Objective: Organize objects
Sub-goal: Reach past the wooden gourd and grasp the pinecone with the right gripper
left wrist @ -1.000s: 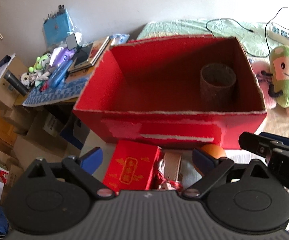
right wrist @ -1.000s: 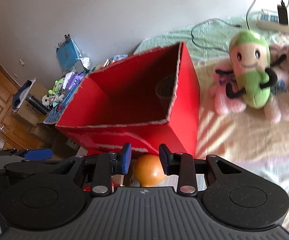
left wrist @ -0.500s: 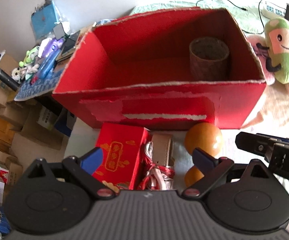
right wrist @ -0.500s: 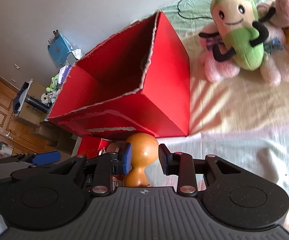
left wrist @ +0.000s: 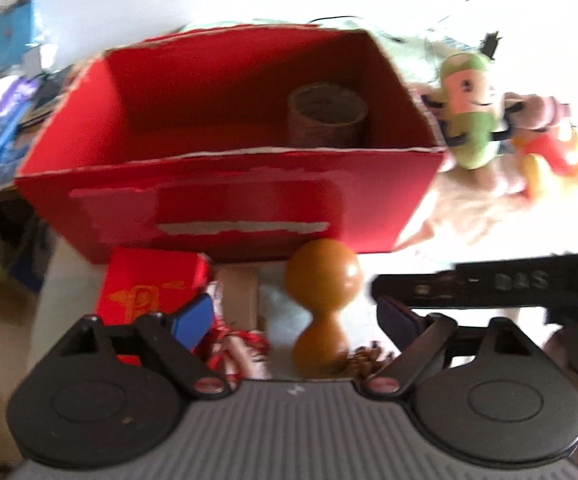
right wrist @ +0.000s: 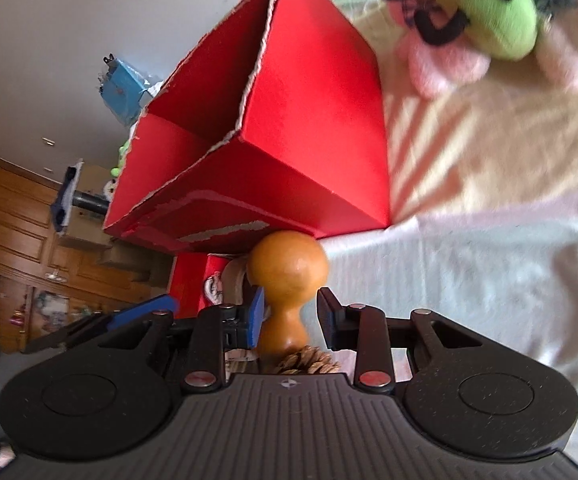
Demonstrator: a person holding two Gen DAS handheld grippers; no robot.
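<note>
On pale bedspread [right wrist: 489, 280], red box [right wrist: 321, 128].

Box [left wrist: 225, 200] on bed [right wrist: 489, 272], cylinder [left wrist: 327, 120] inside at right. Gourd [left wrist: 321, 300] just before box front; carton [left wrist: 149, 288] left of gourd, pine cone [right wrist: 309, 360] at gourd's base. Plush toys [left wrist: 469, 108] right of box.
</note>
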